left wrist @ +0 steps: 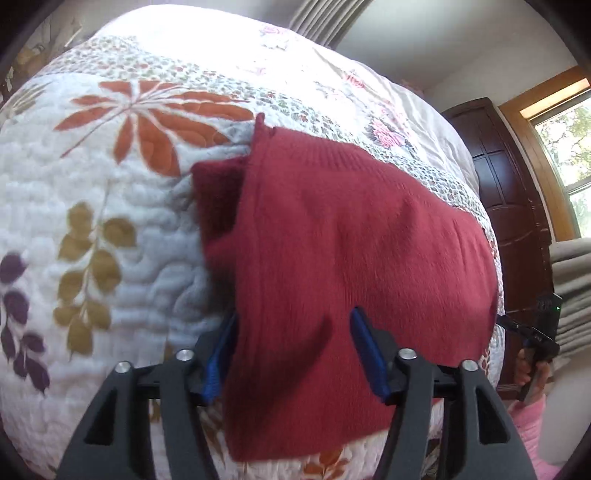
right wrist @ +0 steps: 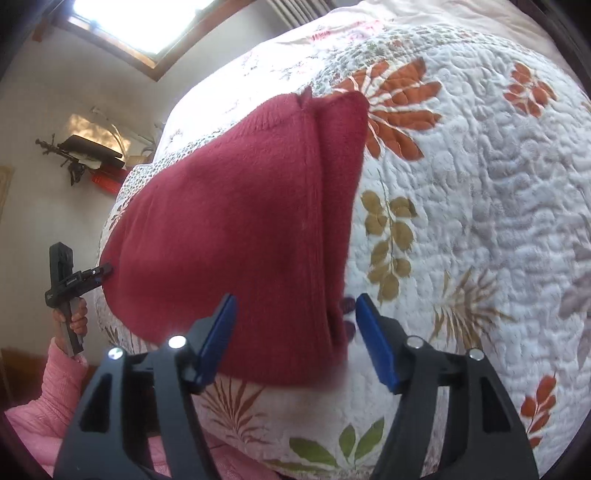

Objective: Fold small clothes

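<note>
Quilt (right wrist: 480, 184) lies bare beside red garment's (right wrist: 240, 221) folded edge.

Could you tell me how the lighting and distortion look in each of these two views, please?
Left wrist view: fisheye bulges the quilt; the window is overexposed, the red garment slightly soft. Right wrist view: same bulge, the skylight blown out, the left gripper small at the frame's edge.

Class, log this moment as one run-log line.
left gripper: open, over red garment | right gripper: open at its edge | garment: folded on floral quilt
</note>
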Action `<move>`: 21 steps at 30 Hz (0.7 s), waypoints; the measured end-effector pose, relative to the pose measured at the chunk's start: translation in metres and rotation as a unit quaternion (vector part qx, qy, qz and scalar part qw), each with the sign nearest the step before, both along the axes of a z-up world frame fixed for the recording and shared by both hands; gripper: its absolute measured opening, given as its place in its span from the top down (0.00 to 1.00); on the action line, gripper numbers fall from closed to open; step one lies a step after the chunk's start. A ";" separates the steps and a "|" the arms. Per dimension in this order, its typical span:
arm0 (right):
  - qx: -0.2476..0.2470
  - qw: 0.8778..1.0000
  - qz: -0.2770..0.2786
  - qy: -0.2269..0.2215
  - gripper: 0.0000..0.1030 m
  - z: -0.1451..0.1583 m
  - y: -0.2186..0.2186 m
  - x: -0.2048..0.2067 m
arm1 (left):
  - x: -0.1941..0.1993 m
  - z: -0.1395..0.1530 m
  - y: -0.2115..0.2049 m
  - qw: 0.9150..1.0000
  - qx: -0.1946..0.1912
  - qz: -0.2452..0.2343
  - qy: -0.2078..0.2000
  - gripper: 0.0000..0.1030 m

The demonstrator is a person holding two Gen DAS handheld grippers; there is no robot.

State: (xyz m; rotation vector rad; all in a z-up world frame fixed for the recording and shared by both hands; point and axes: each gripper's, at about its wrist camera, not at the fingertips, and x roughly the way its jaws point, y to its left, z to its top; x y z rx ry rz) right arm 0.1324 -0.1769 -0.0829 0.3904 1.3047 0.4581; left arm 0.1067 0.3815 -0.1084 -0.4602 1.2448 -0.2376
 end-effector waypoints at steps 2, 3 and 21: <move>0.008 1.000 0.002 0.013 0.34 -0.007 -0.003 -0.018 | -0.022 -0.004 0.003 1.000 -0.014 -0.001 0.003 0.35; 0.016 1.000 0.003 0.019 0.33 -0.012 -0.003 -0.023 | -0.030 -0.008 0.004 1.000 -0.023 -0.001 0.005 0.35; 0.073 0.997 0.019 0.024 0.90 -0.003 0.015 -0.040 | -0.046 -0.008 -0.016 0.994 -0.099 0.042 0.009 0.90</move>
